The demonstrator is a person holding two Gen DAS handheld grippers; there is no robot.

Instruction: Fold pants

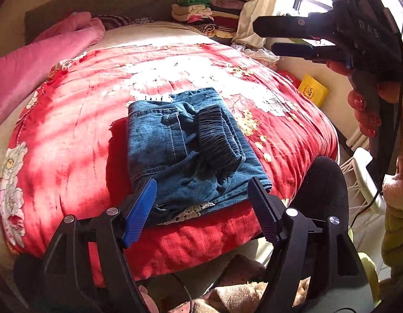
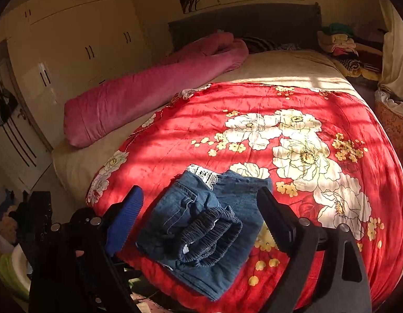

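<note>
Both claws stand wide and hold nothing. My left claw hangs over the near edge of the bed, its blue pad by the near left corner of the pants and its black pad by the near right corner; I see no pad pressing on cloth. My right claw frames the same bundle from its own side, jaws spread well clear of the denim, and in the left view it floats high at the far right, gripped by a hand.

Between them the pants lie as a squat folded packet on the red quilt, close to its near edge, waistband rolled on top, a strip of white lace peeking out at the far end.

Denim like this should feel moderately heavy and limp, with some body where the layers stack. It won't slip much on that soft quilt, and nothing about it is fragile. The elastic waistband looks springy and bunched, so I'd expect it to unroll if nudged. If I need to tidy or lift the packet, I'd pinch through all layers at the near corners, or along the thick folded edge, rather than pluck the top layer alone.

Farther off, a pink blanket lies along the left side, with stacked clothes at the far right.
</note>
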